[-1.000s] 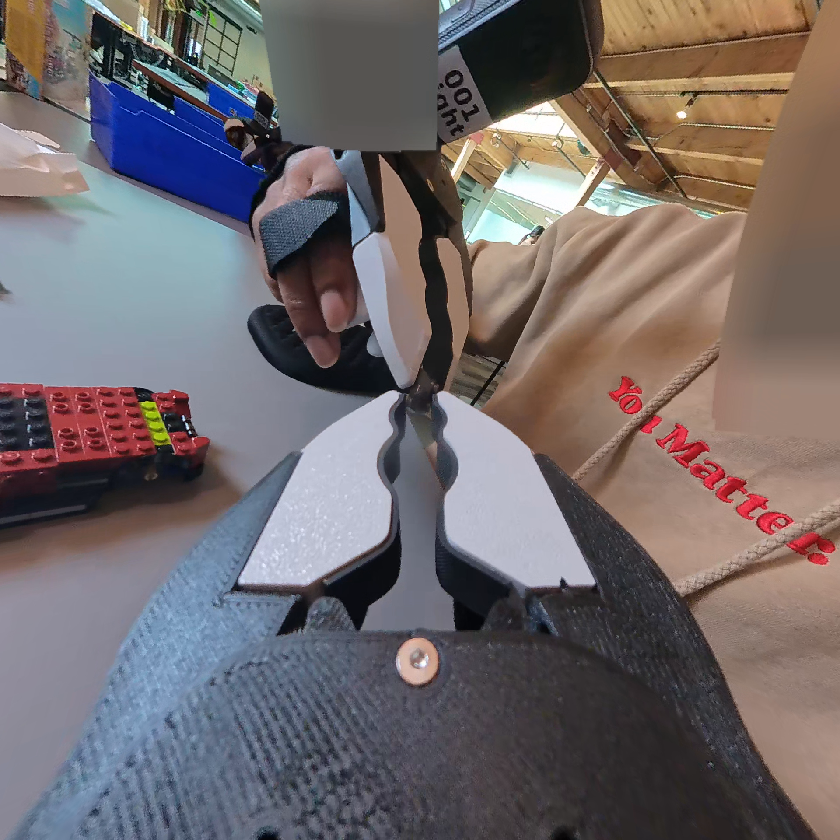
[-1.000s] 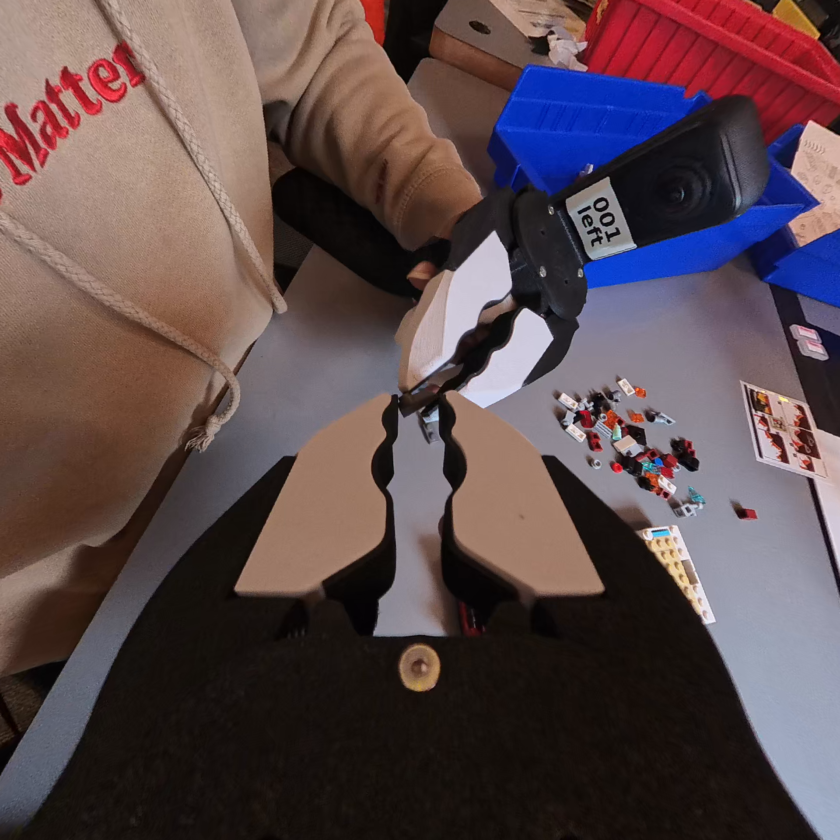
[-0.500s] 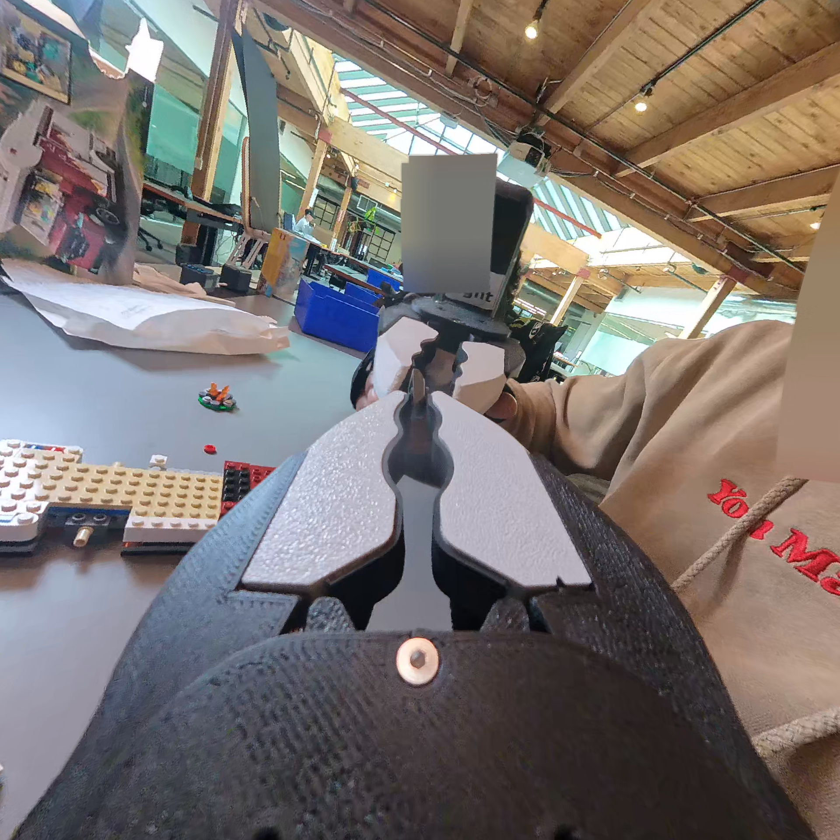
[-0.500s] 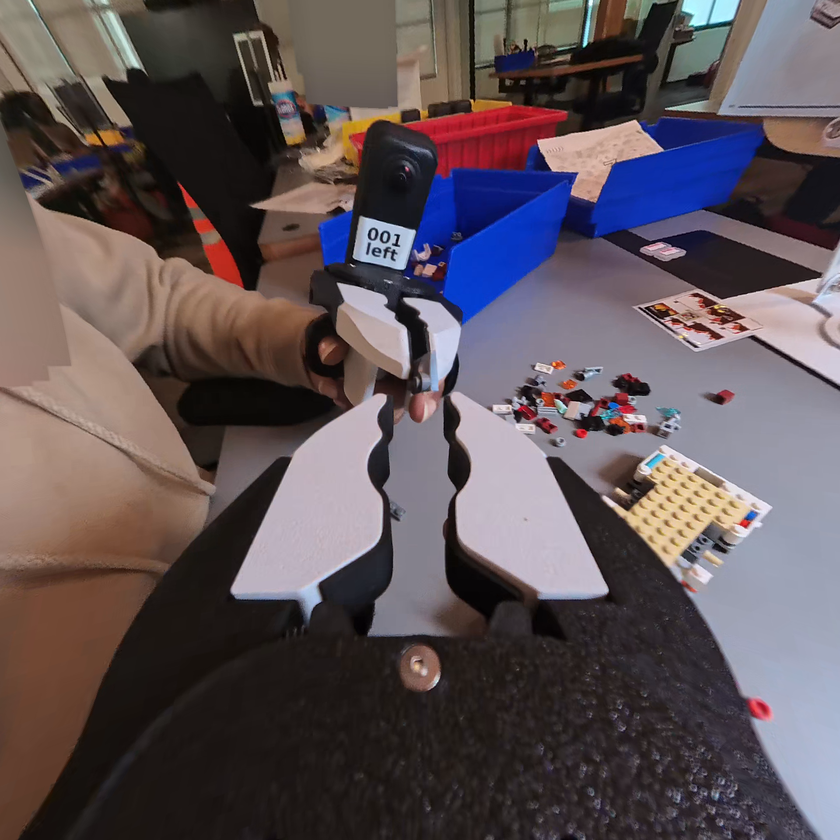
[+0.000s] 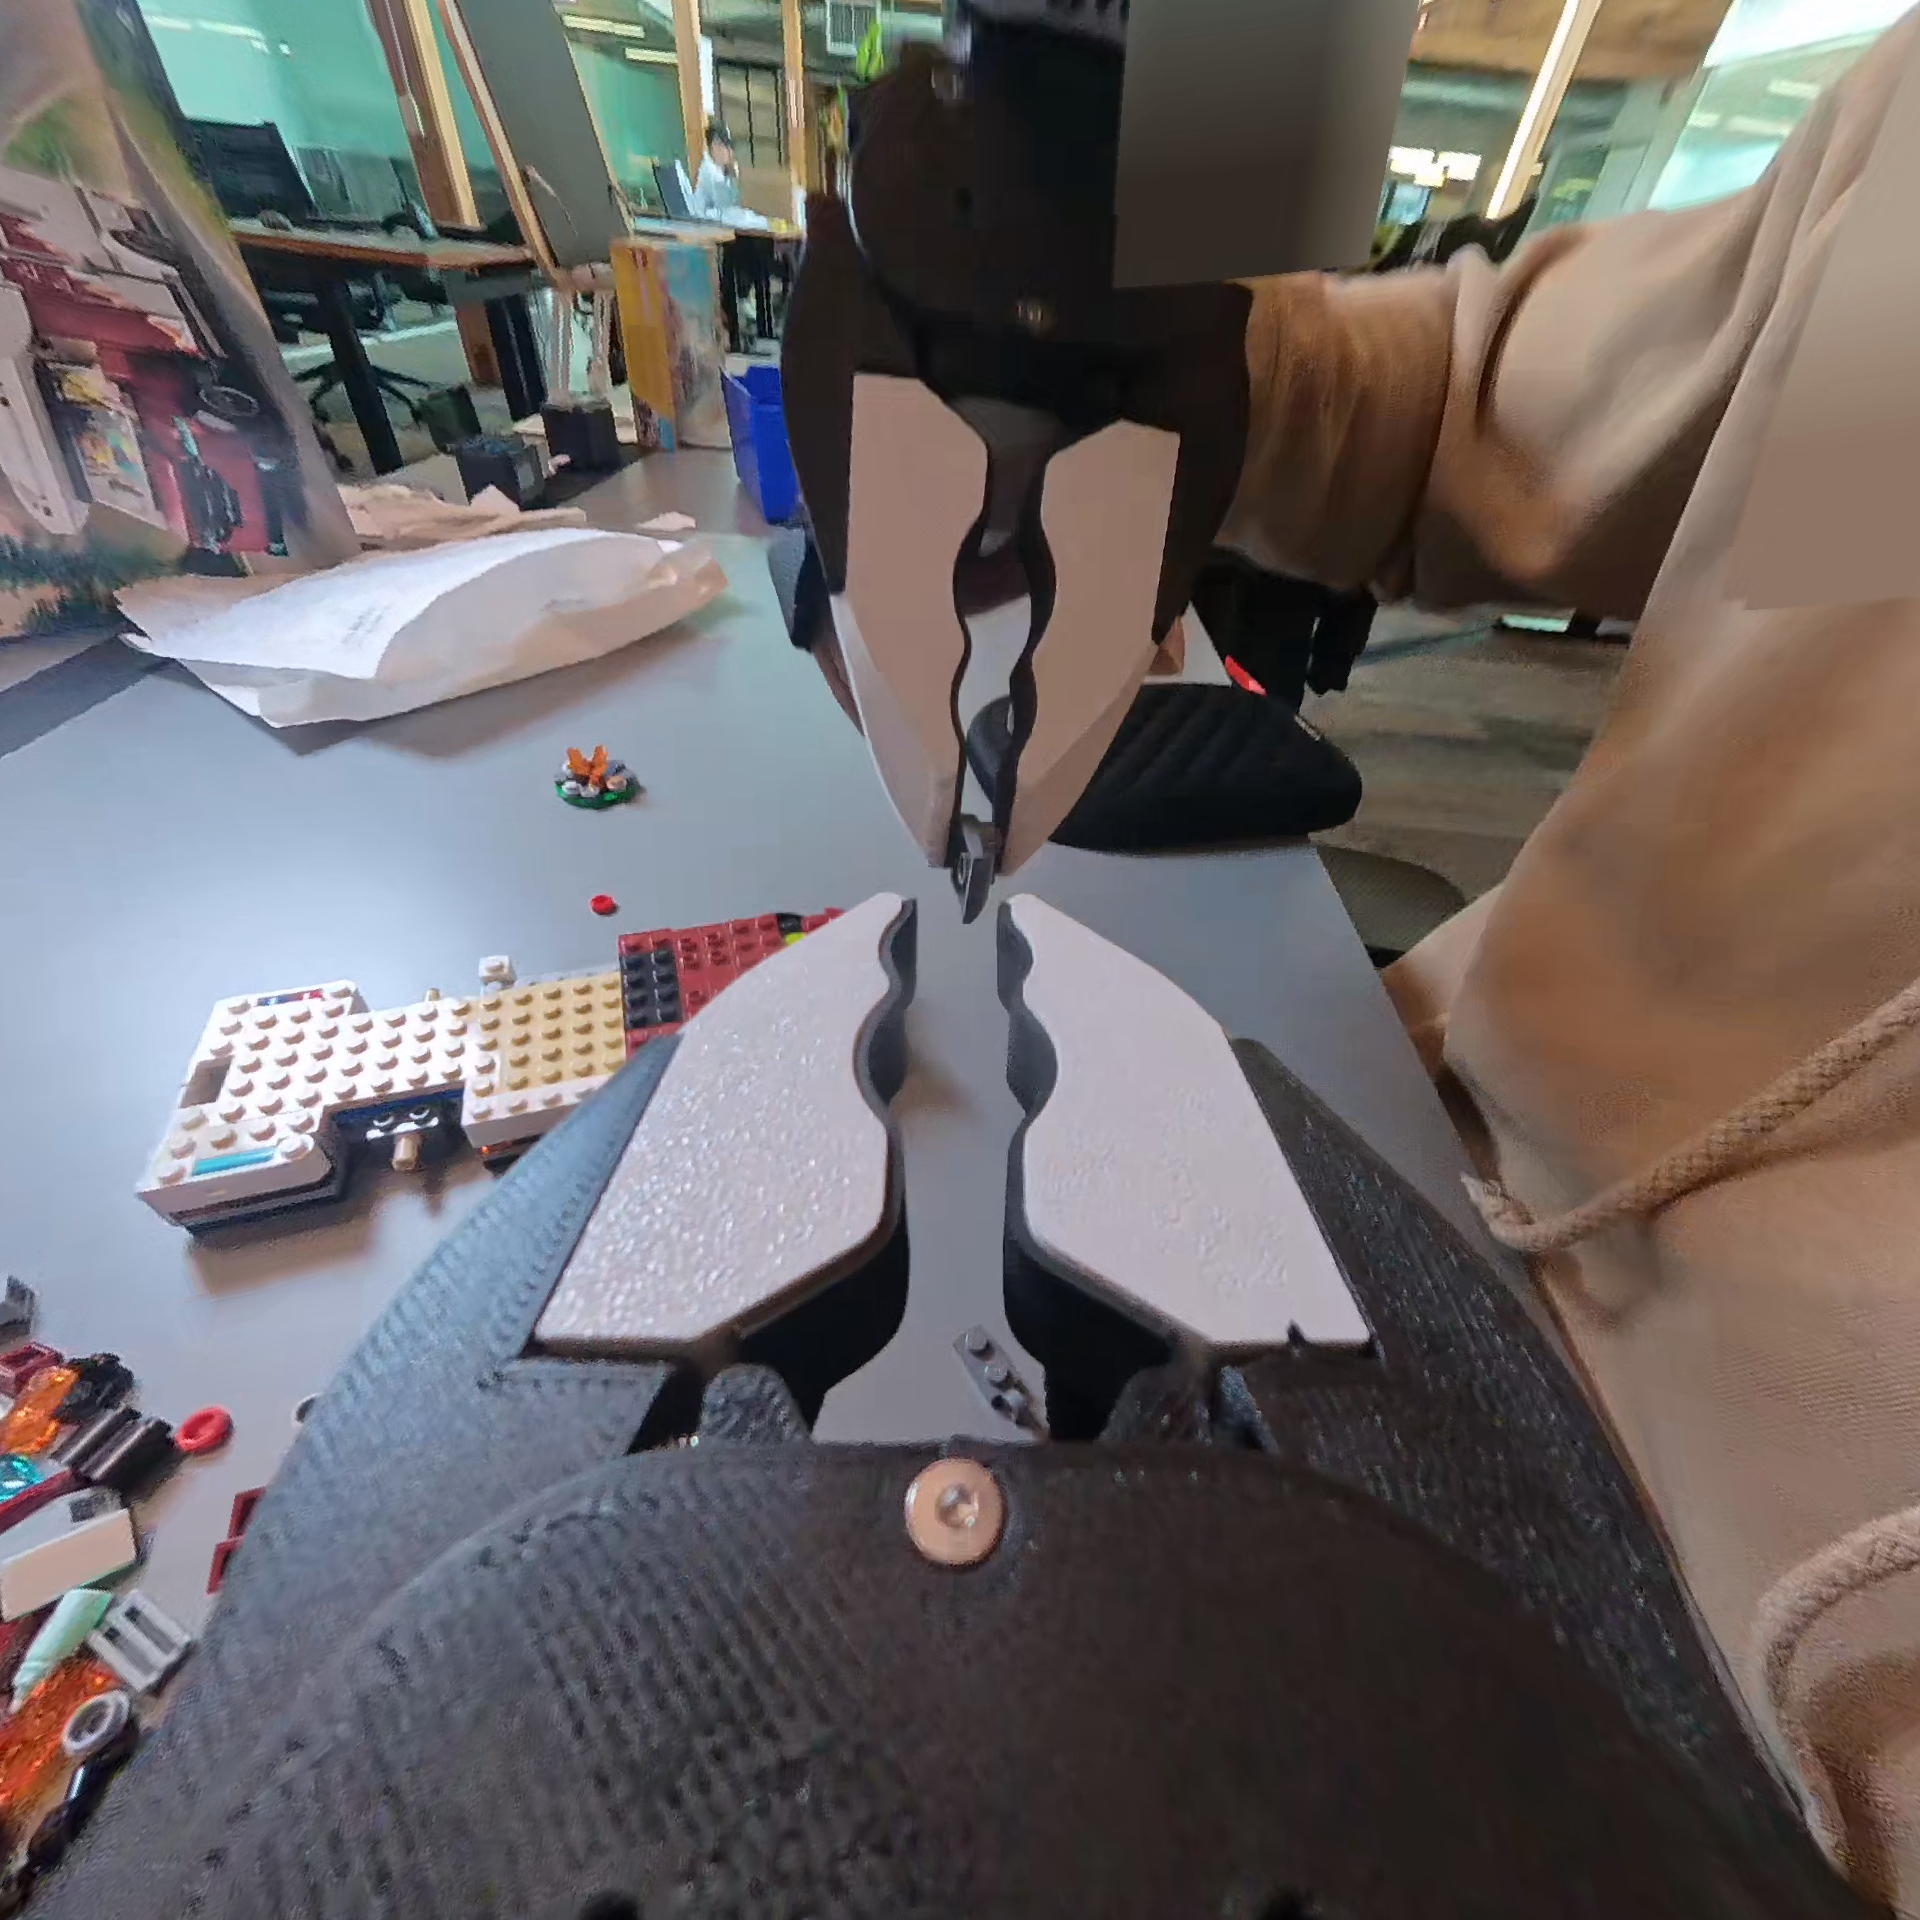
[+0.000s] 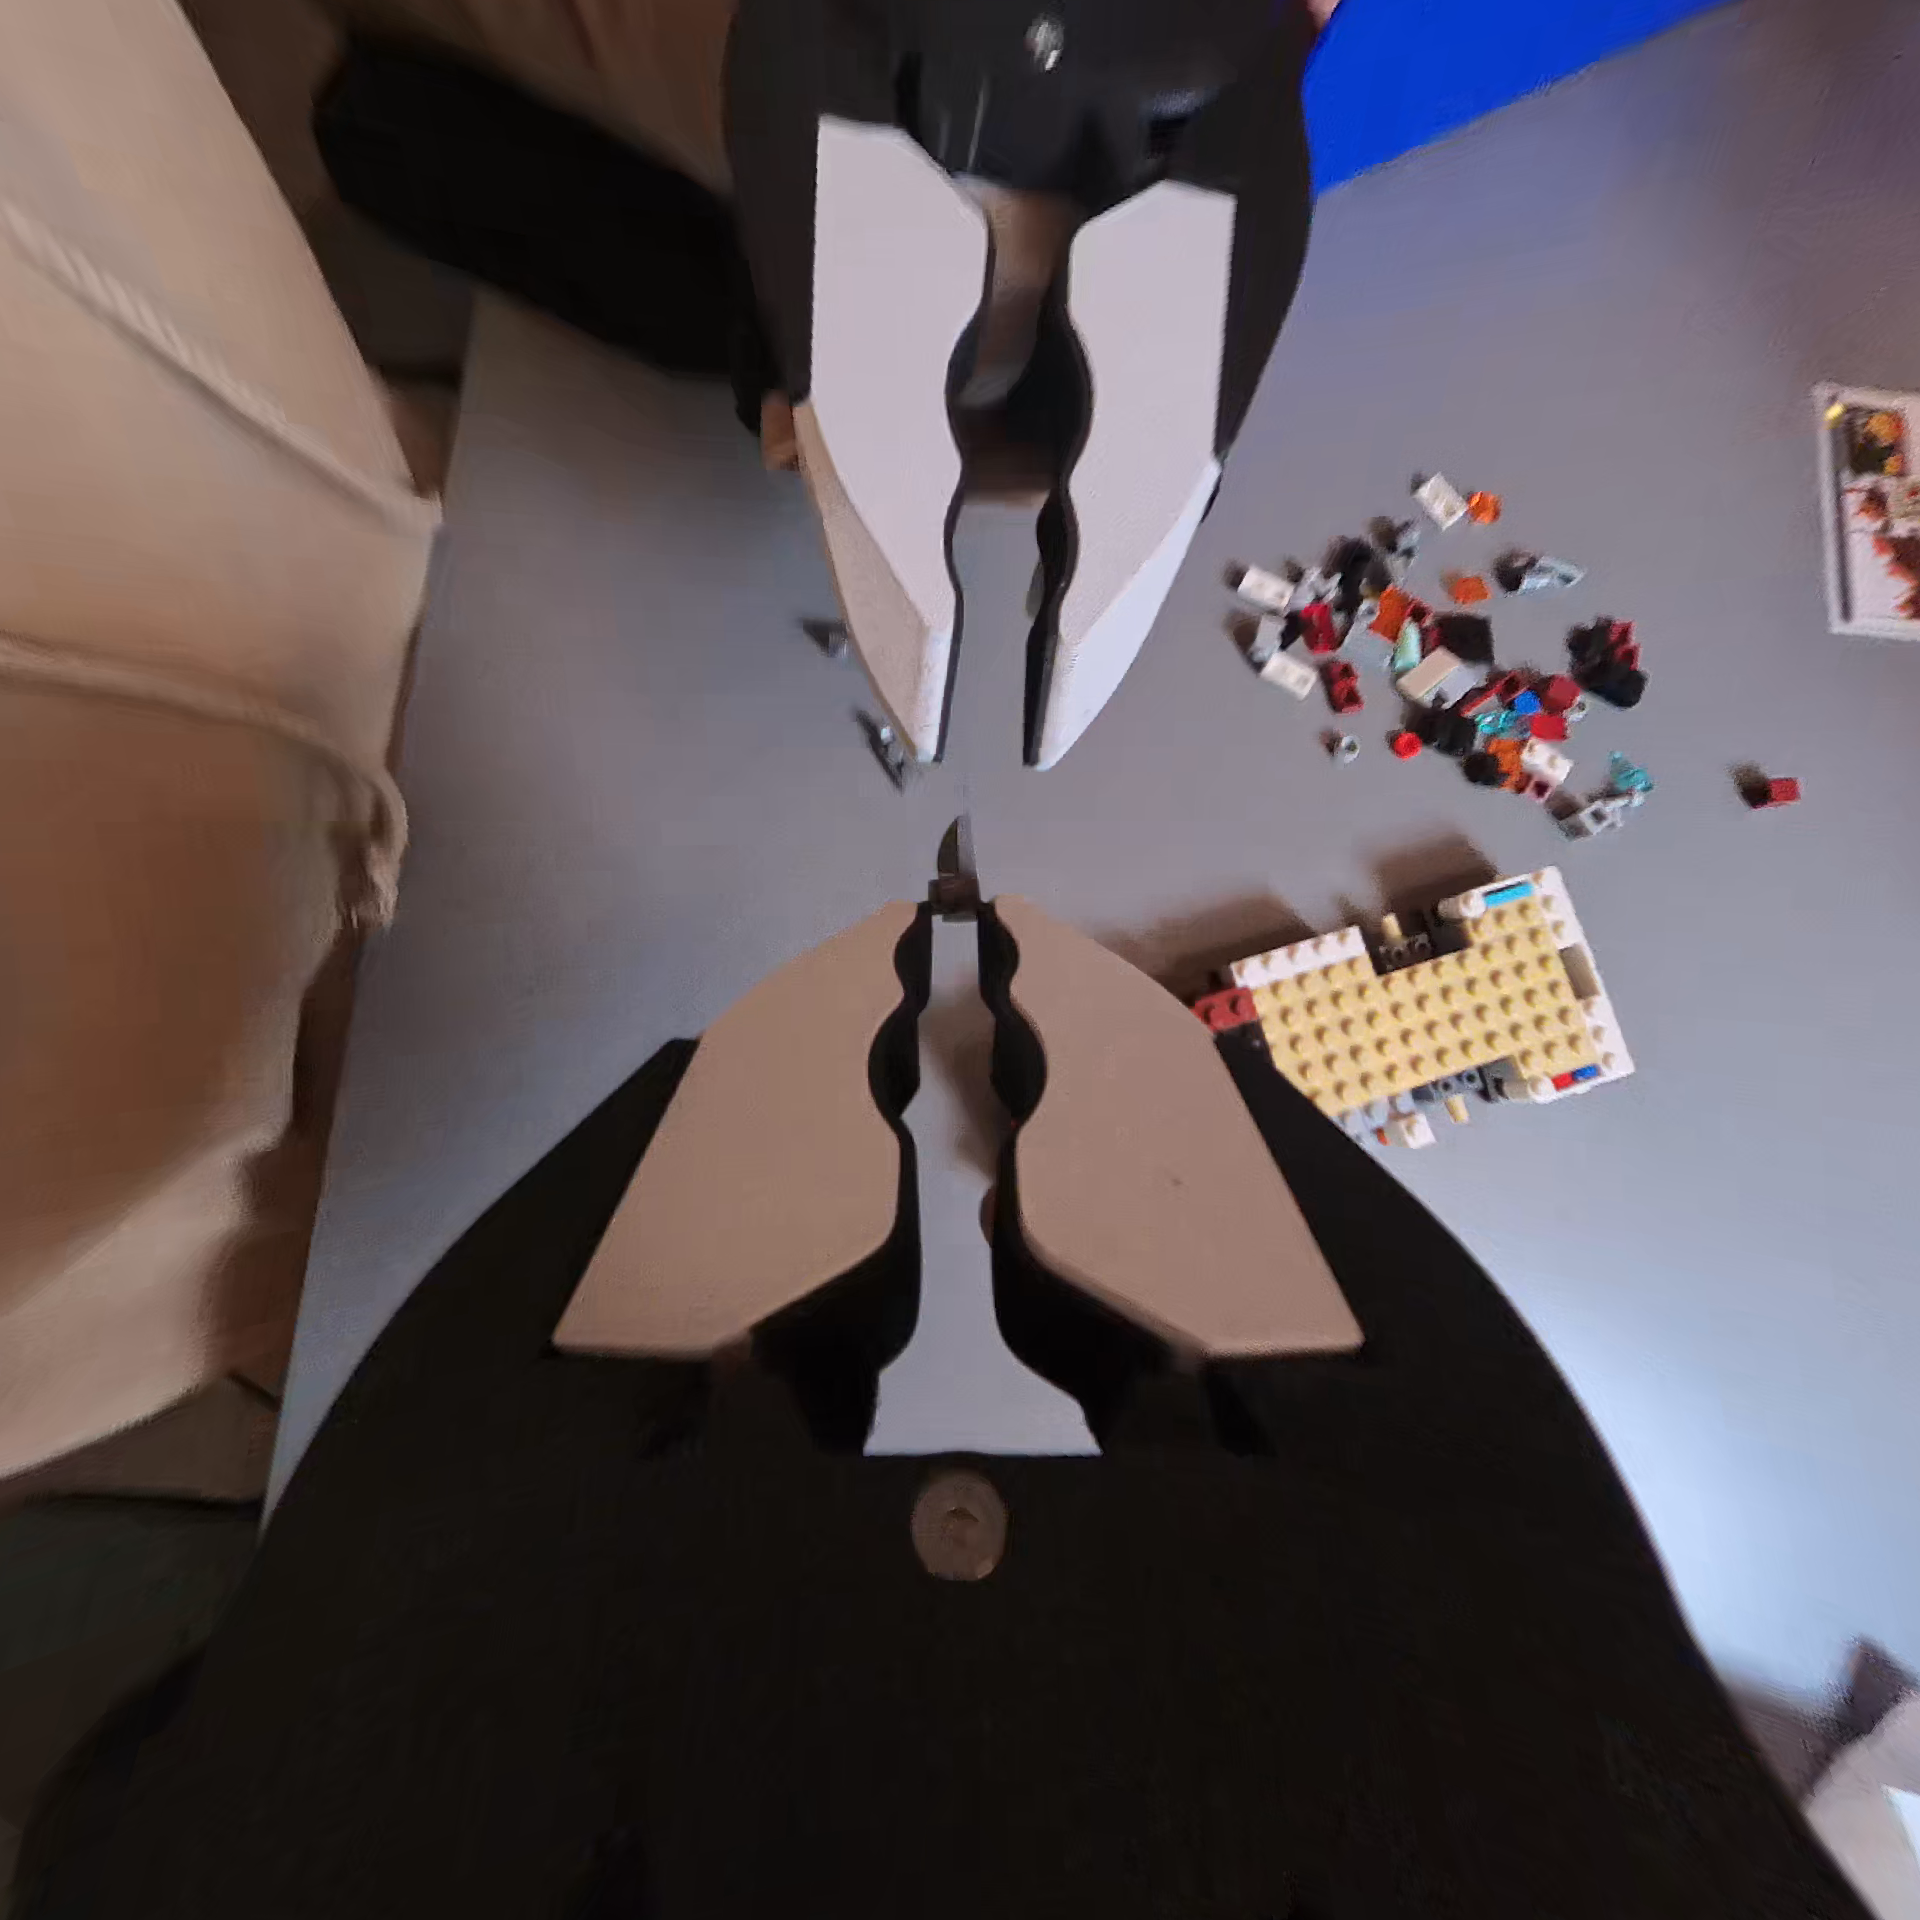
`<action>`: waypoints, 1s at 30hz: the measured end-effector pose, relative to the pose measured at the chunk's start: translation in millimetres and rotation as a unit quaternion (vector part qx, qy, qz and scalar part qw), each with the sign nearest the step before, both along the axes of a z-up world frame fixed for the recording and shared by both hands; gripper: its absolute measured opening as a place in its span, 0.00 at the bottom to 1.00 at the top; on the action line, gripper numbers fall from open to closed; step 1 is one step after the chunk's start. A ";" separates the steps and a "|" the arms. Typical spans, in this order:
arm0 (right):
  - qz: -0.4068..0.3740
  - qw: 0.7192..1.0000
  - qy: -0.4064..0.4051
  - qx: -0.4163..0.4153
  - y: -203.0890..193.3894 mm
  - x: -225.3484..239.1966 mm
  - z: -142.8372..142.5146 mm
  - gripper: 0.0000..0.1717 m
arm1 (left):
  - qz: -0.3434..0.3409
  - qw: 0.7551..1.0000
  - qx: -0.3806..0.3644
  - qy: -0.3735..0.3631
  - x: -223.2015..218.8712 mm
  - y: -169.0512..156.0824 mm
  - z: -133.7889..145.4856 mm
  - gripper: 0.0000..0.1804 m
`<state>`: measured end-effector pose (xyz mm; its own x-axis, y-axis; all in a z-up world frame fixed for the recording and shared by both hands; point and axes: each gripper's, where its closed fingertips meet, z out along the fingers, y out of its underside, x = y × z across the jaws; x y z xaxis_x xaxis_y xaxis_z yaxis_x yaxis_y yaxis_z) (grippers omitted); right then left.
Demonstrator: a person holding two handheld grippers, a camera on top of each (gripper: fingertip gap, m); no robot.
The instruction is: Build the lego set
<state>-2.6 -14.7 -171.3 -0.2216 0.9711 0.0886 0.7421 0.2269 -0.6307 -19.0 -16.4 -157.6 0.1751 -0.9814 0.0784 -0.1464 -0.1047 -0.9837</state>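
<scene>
Right gripper [image 6: 958,914] fingertips pinch a small dark piece [image 6: 956,868] whose long axis points at 12 o'clock toward the empty, parted left gripper [image 6: 985,753], tan brick plate [image 6: 1434,1008] off at 3 o'clock.

Your left tool [image 5: 956,920] wears pebbled matt white plates on coarse ribbed black plastic, with one shiny metal screw [image 5: 953,1509]. The studded plastic brick plate [image 5: 416,1049] looks glossy on the smooth matt grey worktop [image 5: 312,831]; the paper bag [image 5: 416,613] is crumpled.

Grey table [image 6: 1455,1351] bearing brick plate assembly [image 6: 1434,997], loose bricks [image 6: 1455,644]
</scene>
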 end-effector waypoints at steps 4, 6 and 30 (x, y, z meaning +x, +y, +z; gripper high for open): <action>0.035 0.993 -0.107 0.037 -0.8 4.9 -15.9 0.05 | -0.008 0.998 0.008 0.061 7.0 -5.5 -19.5 0.09; 0.048 0.989 -0.130 0.041 -2.4 3.1 -19.8 0.05 | -0.008 0.997 0.002 0.074 9.1 -6.6 -24.8 0.09; -0.172 0.938 0.256 0.157 37.2 -34.3 41.3 0.14 | 0.114 0.960 -0.164 -0.198 -17.5 40.9 32.8 0.02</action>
